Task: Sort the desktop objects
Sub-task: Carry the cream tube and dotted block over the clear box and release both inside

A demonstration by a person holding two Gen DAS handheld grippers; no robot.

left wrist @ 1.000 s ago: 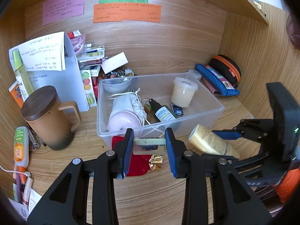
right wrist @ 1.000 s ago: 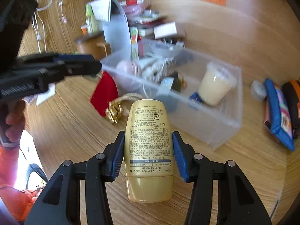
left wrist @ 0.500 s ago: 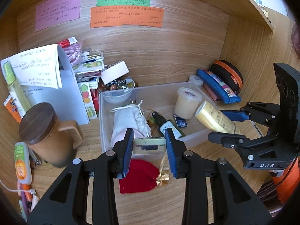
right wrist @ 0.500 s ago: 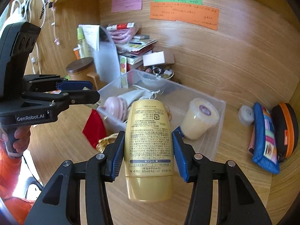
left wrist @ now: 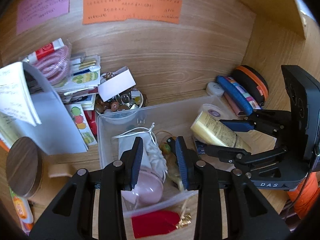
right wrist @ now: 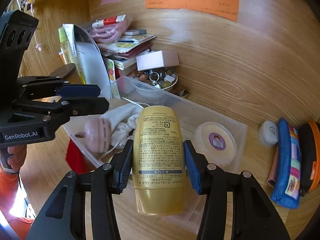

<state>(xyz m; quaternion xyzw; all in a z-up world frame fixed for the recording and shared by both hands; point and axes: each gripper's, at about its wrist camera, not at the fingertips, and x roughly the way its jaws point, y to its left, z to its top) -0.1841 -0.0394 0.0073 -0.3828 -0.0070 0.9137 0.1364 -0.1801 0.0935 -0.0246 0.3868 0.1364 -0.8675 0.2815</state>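
Since 1 s ago we have carried both claws forward over the clear bin, and our left claw no longer holds the small flat item it had clamped then.

From the left wrist view, our left claw (left wrist: 160, 161) stands wide with nothing between its pads, hanging above the near half of the clear bin (left wrist: 120, 118), over the white drawstring pouch (left wrist: 154, 152) and the pink rounded case (left wrist: 148, 190) that lie inside. The red pouch (left wrist: 156, 225) lies on the worktop just outside the bin's near wall. To the right, our right claw (left wrist: 230, 138) grips the gold bottle (left wrist: 216, 132) above the bin's right half, beside the cream tub (left wrist: 212, 113).

From the right wrist view, our right claw (right wrist: 158, 164) is clamped on the gold bottle (right wrist: 160, 156) at mid-body. Its long axis runs straight ahead along the fingers, with the cap end toward the camera and the base pointing into the bin (right wrist: 236, 128). The bottle hangs between the white pouch (right wrist: 124, 124) and the cream tub (right wrist: 216, 140). We judge that the drop turns on this: the free floor lies directly beneath the bottle, so the right claw is the nearer 1.
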